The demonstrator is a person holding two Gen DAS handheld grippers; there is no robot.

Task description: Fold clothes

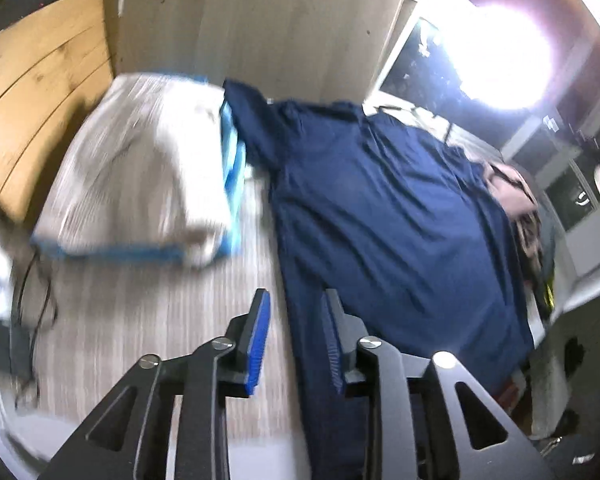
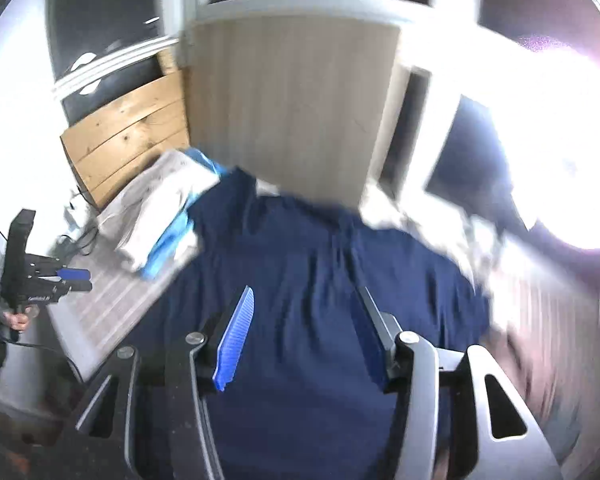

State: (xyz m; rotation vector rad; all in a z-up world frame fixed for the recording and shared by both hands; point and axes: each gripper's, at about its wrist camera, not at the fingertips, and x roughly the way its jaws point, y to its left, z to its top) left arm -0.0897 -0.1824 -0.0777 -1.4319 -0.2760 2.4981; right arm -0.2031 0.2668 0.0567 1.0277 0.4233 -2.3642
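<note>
Navy shirt spread flat across pale wood-grain surface, collar end toward far wall, hem end nearest the cameras and draping off the near edge. Left tongs held above the surface at the shirt's left edge, blue-padded fingers parted, nothing between them; one finger over bare surface, the other over navy cloth. Right tongs poised over the middle of the shirt, fingers spread wide and empty, blue pad showing on the left finger; whether touching the cloth or hovering, cannot tell through the blur. Just left of the shirt, a stack of folded laundry: whitish piece on top, light blue piece beneath, the stack's right side touching or nearly touching the shirt's sleeve. Same stack seen from the right wrist view, beside the shirt's upper left corner. In that view also the left tongs at far left, gripped from below by a hand, off the surface's left edge. Wooden plank panel leaning behind the stack, pale panel upright behind the shirt. Heap of mixed clothes at the shirt's right side. Dark cables trailing left of the surface. Strong glare at upper right.
</note>
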